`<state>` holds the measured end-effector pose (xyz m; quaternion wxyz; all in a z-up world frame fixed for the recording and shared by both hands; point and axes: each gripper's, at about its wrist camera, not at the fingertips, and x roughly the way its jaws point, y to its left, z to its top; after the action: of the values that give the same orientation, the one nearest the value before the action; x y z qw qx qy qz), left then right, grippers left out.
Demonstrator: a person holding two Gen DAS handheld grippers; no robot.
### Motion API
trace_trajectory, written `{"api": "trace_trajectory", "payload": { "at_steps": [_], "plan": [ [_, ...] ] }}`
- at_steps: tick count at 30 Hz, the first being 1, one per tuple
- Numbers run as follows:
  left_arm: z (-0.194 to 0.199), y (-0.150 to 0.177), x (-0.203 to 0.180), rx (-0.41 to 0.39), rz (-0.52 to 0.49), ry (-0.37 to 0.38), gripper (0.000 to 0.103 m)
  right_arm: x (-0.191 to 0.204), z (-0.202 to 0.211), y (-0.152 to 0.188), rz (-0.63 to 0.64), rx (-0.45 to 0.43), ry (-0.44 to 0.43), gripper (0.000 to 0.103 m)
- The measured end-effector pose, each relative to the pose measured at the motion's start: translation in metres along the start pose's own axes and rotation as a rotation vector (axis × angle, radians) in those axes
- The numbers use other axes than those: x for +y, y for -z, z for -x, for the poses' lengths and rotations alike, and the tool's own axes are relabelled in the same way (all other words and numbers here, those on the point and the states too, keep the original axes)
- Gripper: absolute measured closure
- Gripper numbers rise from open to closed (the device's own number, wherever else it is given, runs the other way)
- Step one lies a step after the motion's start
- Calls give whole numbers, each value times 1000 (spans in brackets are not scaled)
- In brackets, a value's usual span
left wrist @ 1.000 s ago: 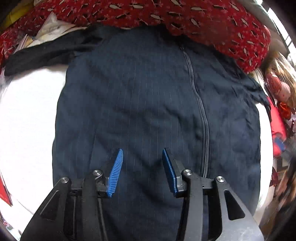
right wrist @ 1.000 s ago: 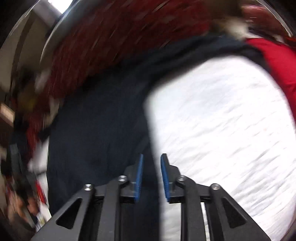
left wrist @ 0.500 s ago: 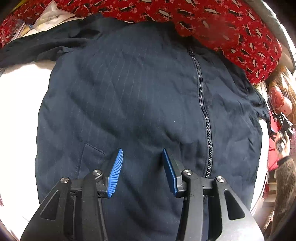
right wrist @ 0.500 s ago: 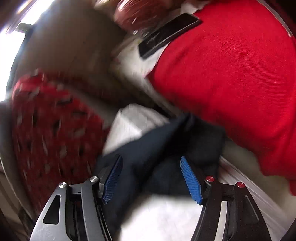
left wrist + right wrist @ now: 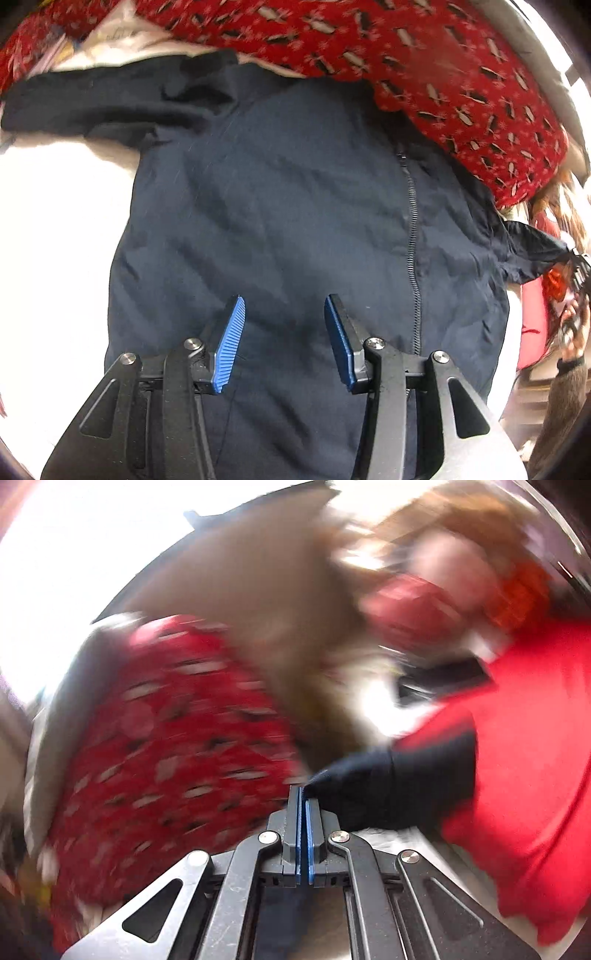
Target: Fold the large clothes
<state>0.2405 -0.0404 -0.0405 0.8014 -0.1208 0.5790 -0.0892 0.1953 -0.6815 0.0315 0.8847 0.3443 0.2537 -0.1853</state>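
Navy zip jacket (image 5: 295, 206) spread beneath wide-open left gripper (image 5: 283, 314), right gripper (image 5: 303, 794) pinching its dark sleeve (image 5: 399, 779), white bed sheet (image 5: 55, 229) bare at left, red patterned blanket (image 5: 406, 62) along far edge

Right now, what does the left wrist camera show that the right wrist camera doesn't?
Only the left wrist view shows the navy jacket spread flat, its zipper, and the open left gripper above it. Only the right wrist view shows the right gripper shut on the sleeve cuff, beside a plain red cloth. Both show the red patterned fabric.
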Motion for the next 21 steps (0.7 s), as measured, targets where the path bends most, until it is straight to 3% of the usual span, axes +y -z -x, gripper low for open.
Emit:
{"api": "trace_trajectory", "payload": {
  "at_steps": [5, 11, 19, 21],
  "plan": [
    [-1, -4, 17, 32, 55, 82, 60, 110, 12, 35, 228, 106, -174, 103],
    [22, -19, 35, 19, 45, 128, 60, 221, 3, 128, 359, 294, -335, 102],
    [45, -42, 53, 5, 2, 149, 60, 315, -20, 261, 446, 516, -402, 102],
    [47, -47, 56, 5, 0, 159, 60, 339, -22, 300, 482, 571, -407, 97]
  ]
}}
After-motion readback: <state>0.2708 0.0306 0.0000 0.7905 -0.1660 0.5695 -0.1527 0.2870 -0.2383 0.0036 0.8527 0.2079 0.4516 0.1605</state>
